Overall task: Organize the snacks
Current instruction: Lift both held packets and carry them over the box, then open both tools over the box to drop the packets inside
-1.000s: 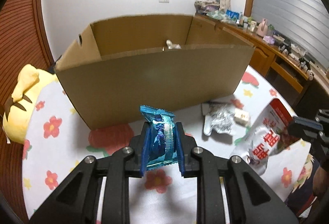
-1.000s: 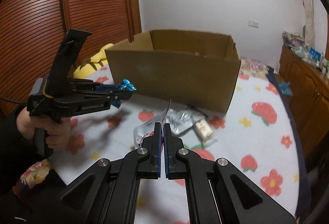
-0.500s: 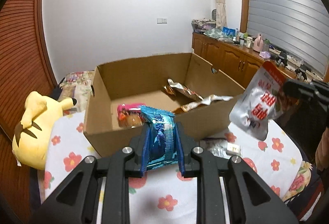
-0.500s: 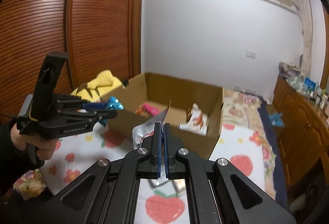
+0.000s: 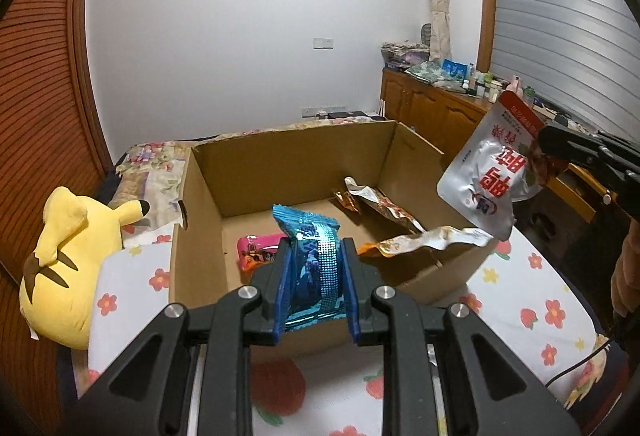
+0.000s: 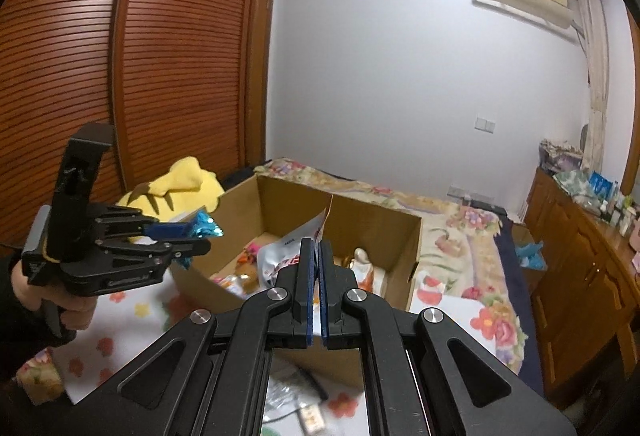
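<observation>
I am holding a blue foil snack packet (image 5: 314, 268) in the left hand-held gripper (image 5: 314, 276), clamped shut, and a white pouch (image 5: 490, 172) pinched in the right hand-held gripper (image 6: 316, 288); both are hanging just over the cardboard box (image 5: 304, 164) ahead (already part-filled). Next: opening to drop them in.

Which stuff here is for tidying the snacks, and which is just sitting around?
For the job:
- blue snack packet in the left tongs
- white snack pouch in the right tongs
- cardboard box

Just lying about:
- yellow plush toy
- wooden cabinet
</observation>
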